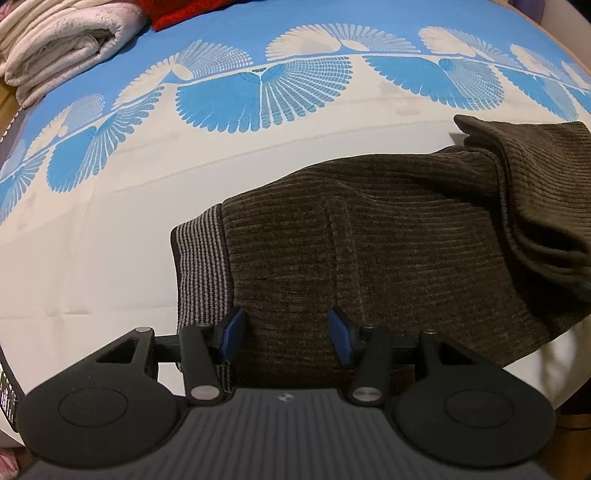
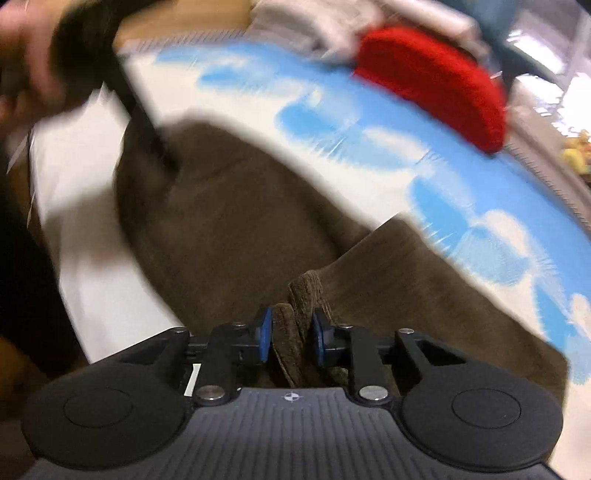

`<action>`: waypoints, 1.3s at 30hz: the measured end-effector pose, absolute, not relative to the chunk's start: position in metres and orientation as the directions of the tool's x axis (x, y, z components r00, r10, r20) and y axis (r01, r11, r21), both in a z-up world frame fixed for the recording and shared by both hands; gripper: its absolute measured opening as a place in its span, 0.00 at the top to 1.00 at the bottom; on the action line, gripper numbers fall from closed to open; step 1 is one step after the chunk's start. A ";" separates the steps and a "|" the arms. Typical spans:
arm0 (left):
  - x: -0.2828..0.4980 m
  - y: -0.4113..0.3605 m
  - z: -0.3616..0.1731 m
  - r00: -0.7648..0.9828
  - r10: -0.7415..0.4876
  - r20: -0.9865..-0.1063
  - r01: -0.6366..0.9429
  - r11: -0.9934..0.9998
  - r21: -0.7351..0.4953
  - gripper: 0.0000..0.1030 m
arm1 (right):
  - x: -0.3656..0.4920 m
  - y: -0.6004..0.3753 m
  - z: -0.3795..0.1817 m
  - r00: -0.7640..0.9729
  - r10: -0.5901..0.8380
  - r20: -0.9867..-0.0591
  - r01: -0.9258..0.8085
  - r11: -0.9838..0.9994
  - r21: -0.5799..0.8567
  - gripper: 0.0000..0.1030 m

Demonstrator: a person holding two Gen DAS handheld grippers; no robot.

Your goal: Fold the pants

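Blue-and-cream bedding (image 1: 110,229) carries everything, with a folded pale quilt (image 1: 62,48) and a red cloth (image 2: 436,81) parked at its far edge, out of the working space. Brown corduroy pants (image 1: 369,236) lie across the sheet's near edge, striped waistband (image 1: 201,266) flat. Over that end the left gripper (image 1: 286,334) hovers with its tongs wide, seemingly steadying nothing yet. Opposite, the right gripper (image 2: 291,334) pinches a bunched leg end narrowly, probably to carry it over.

A bed (image 1: 110,229) with a white and blue patterned sheet carries brown pants (image 1: 369,240). Beyond the pants lie folded pale blankets (image 1: 62,44) and a red cloth (image 1: 173,14).
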State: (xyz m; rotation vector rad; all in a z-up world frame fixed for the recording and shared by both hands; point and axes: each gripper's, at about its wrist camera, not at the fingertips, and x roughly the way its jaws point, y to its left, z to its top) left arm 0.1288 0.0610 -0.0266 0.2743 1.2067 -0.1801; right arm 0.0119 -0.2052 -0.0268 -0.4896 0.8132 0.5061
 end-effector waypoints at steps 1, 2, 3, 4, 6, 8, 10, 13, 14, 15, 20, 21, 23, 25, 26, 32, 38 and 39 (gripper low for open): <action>0.129 0.060 -0.027 0.348 0.006 -0.937 0.284 0.952 0.112 0.46 | 0.008 -0.210 -0.020 0.595 0.250 -0.764 -0.590 0.782 -0.203 0.78; 0.129 0.059 -0.026 0.349 0.005 -0.937 0.287 0.951 0.112 0.46 | 0.002 -0.214 -0.016 0.593 0.276 -0.757 -0.602 0.776 -0.189 0.78; 0.129 0.058 -0.026 0.351 0.003 -0.936 0.290 0.950 0.112 0.46 | -0.006 -0.217 -0.020 0.572 0.290 -0.767 -0.629 0.756 -0.183 0.77; 0.130 0.056 -0.026 0.352 0.000 -0.936 0.291 0.950 0.109 0.46 | -0.012 -0.218 -0.028 0.537 0.280 -0.796 -0.655 0.733 -0.184 0.76; 0.130 0.054 -0.024 0.354 -0.009 -0.935 0.288 0.953 0.099 0.46 | -0.022 -0.221 -0.048 0.501 0.225 -0.836 -0.672 0.710 -0.211 0.77; 0.129 0.050 -0.021 0.362 -0.028 -0.932 0.292 0.953 0.085 0.45 | -0.023 -0.231 -0.047 0.505 0.231 -0.832 -0.642 0.744 -0.183 0.74; 0.128 0.044 -0.018 0.377 -0.049 -0.925 0.306 0.949 0.074 0.45 | -0.020 -0.250 -0.028 0.532 0.293 -0.794 -0.578 0.811 -0.088 0.58; 0.128 0.035 -0.013 0.406 -0.087 -0.910 0.324 0.944 0.054 0.45 | -0.014 -0.293 0.003 0.629 0.301 -0.717 -0.420 0.907 0.012 0.41; 0.128 0.032 -0.011 0.419 -0.105 -0.902 0.328 0.944 0.043 0.45 | -0.011 -0.311 0.009 0.668 0.258 -0.698 -0.338 0.941 0.025 0.39; 0.128 0.028 -0.007 0.436 -0.125 -0.891 0.331 0.943 0.029 0.45 | -0.008 -0.332 0.014 0.706 0.183 -0.684 -0.230 0.973 0.023 0.35; 0.123 0.001 0.009 0.486 -0.250 -0.837 0.371 0.927 -0.062 0.45 | 0.004 -0.419 0.002 0.649 -0.164 -0.743 0.249 0.968 0.004 0.32; 0.119 -0.007 0.012 0.490 -0.292 -0.822 0.400 0.913 -0.086 0.45 | 0.005 -0.434 -0.006 0.609 -0.166 -0.776 0.309 0.950 0.039 0.31; 0.110 -0.025 0.018 0.492 -0.361 -0.792 0.467 0.877 -0.110 0.45 | 0.006 -0.461 -0.026 0.514 -0.100 -0.852 0.397 0.908 0.133 0.31; 0.100 -0.044 0.021 0.478 -0.428 -0.766 0.537 0.834 -0.131 0.46 | 0.005 -0.470 -0.035 0.492 -0.103 -0.864 0.419 0.898 0.132 0.30; 0.095 -0.052 0.021 0.466 -0.448 -0.763 0.559 0.818 -0.139 0.46 | 0.005 -0.471 -0.038 0.484 -0.101 -0.869 0.416 0.900 0.127 0.30; 0.076 -0.108 -0.038 0.242 -0.314 -0.918 0.711 0.701 -0.052 0.75 | 0.003 -0.485 -0.038 0.491 -0.119 -0.863 0.496 0.852 0.165 0.29; 0.077 -0.119 -0.053 0.245 -0.221 -0.944 0.699 0.715 0.014 0.76 | 0.001 -0.488 -0.048 0.459 -0.027 -0.888 0.481 0.848 0.223 0.30; 0.082 -0.116 -0.047 0.254 -0.240 -0.937 0.673 0.740 -0.007 0.76 | 0.002 -0.487 -0.047 0.459 -0.031 -0.888 0.476 0.852 0.217 0.32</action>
